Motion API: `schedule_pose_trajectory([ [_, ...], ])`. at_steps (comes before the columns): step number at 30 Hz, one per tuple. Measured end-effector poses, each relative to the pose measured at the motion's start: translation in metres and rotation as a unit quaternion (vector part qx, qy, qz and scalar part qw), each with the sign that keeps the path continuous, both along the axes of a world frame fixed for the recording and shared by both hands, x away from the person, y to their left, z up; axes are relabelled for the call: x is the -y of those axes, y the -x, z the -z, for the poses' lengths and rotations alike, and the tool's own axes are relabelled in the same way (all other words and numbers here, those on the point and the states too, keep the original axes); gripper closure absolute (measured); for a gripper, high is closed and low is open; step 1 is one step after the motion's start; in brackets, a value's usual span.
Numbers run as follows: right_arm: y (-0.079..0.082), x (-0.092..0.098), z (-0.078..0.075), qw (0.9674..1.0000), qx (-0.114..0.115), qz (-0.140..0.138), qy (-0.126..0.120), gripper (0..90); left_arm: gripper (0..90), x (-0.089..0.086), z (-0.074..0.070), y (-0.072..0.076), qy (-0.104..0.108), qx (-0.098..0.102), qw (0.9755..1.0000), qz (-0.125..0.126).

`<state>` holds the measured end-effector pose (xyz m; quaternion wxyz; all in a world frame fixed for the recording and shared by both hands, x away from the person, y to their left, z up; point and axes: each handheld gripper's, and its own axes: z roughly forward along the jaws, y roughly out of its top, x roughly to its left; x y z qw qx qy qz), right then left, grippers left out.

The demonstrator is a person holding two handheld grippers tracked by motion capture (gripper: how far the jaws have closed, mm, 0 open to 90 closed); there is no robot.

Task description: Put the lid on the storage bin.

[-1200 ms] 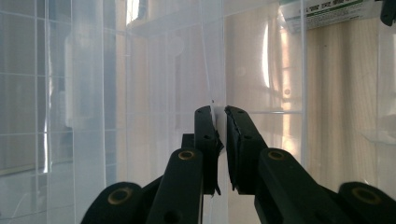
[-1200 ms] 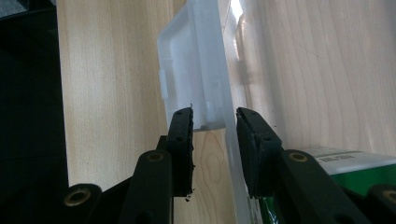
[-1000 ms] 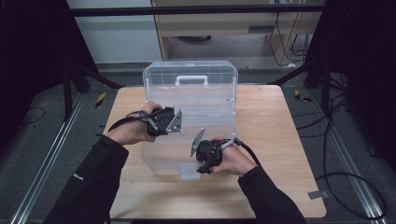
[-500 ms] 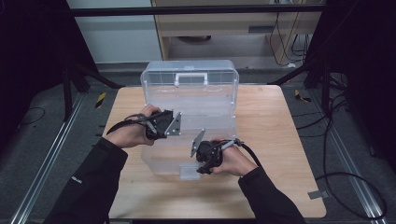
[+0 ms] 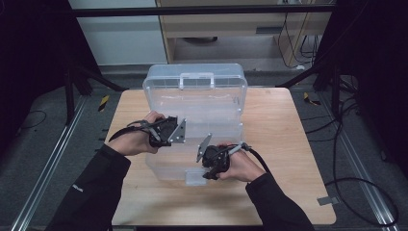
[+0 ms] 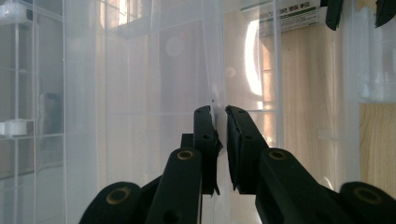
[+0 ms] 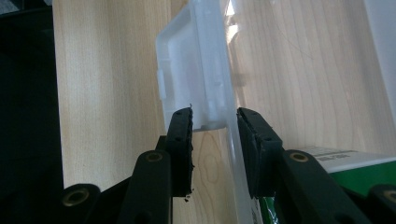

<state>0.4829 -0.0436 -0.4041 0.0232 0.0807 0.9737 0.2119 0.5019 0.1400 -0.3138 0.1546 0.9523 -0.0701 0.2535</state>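
the clear plastic storage box (image 5: pixel 195 115) stood open on the wooden table (image 5: pixel 288 144), a little toward the far edge, its lid raised upright at the back with the white carry handle (image 5: pixel 196 77) along the top edge. everything below is placed relative to that box.

the left gripper (image 5: pixel 168 132) sat at the box's left side wall, about halfway along it. in the left gripper view its two black jaws were drawn almost together on the thin clear wall (image 6: pixel 215 100), pads pressed against it from either side (only the wall's thickness showed between them). through the plastic, compartment dividers and the pale table wood were visible, along with a printed label (image 6: pixel 289 18) at the upper right.

the right gripper (image 5: pixel 211 163) was at the box's near front edge, by the small white latch flap (image 5: pixel 196 178). in the right gripper view its jaws stood partly apart around that latch piece (image 7: pixel 196 79); the right-hand pad lay against the clear edge, the left-hand pad was just beside the flap's base, and whether it actually pressed on it could not be told. a green-and-white label (image 7: pixel 345 163) showed at the lower right of that view.

both forearms in dark sleeves reached in from the near side of the table.
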Motion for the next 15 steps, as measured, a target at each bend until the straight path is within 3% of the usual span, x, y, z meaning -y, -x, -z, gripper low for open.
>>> schedule_pose_trajectory([
  [15, 0.0049, 0.0032, -0.0039, 0.9997, 0.018, 0.000, -0.016, 64.1, 81.9, -0.0009, 0.0018, 0.0026, 0.003, -0.010, 0.9999, -0.002],
])
